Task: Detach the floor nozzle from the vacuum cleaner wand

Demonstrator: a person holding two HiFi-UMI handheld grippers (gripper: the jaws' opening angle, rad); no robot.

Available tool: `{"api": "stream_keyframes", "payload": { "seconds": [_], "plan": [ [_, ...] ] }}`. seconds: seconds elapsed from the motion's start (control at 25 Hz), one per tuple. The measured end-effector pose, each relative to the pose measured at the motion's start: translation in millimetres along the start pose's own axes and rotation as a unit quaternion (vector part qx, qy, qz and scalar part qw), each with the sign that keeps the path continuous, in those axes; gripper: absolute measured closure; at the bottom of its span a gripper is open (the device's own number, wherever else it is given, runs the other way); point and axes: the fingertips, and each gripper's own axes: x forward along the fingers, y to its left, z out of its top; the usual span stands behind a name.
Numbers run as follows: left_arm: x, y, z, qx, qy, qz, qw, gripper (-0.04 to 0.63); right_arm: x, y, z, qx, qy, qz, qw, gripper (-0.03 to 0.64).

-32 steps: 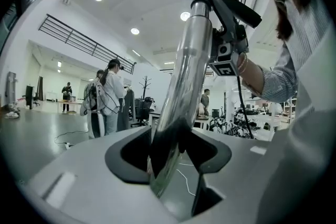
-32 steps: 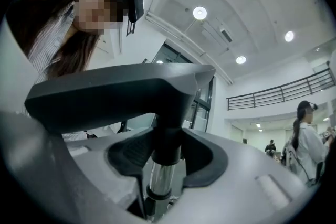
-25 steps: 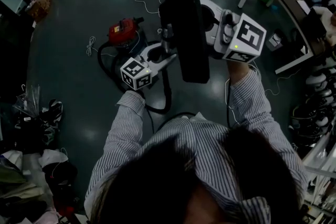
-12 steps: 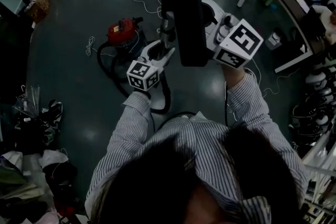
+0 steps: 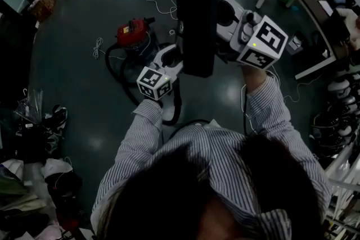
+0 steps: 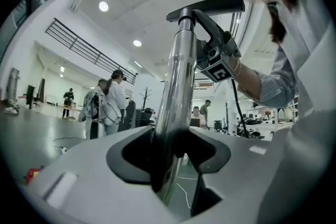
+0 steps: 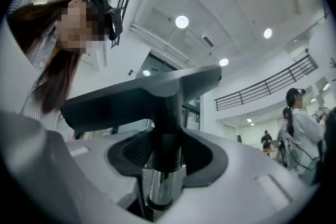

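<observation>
Upper centre of the head view: 1 floor nozzle (image 5: 197,14), black, held aloft on 1 chrome wand (image 6: 177,71).
Right gripper (image 7: 163,162): clamped on the nozzle's neck, just above the chrome.
Left gripper (image 6: 169,157): clamped on the wand below.
Handling, my judgement: I steady the wand with the left and draw the nozzle straight along the wand's axis, twisting slightly, never levering sideways.
</observation>
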Motion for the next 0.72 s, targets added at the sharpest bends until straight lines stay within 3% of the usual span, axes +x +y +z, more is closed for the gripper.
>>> {"api": "stream_keyframes", "payload": {
  "seconds": [0.08,0.16,0.4,0.48,0.64,0.72],
  "plan": [
    [-2,3,-2,0.005,0.005,0.013,0.9999,0.405,-1,-6,-2,0.001,0.008,-0.024,1.000,0.456],
    [-4,-3,-3,0.003,0.005,-0.013,0.9999,0.407,-1,-4,-2,0.001,0.014,-0.011,1.000,0.454],
    [-3,-28,2,-0.006,-0.010,-0.103,0.9946,0.402,-6,22,11,-0.007,0.006,0.138,0.990,0.449],
    [-3,-33,4,-0.003,-0.014,-0.113,0.9935,0.403,-8,26,16,-0.002,-0.003,0.161,0.987,0.448],
    [-3,-14,8,0.005,-0.041,-0.018,0.9990,0.405,-5,8,17,-0.012,-0.009,0.070,0.997,0.448],
    [-3,-8,7,0.010,-0.040,0.000,0.9992,0.405,-6,1,15,-0.018,-0.007,0.038,0.999,0.448]
  ]
}}
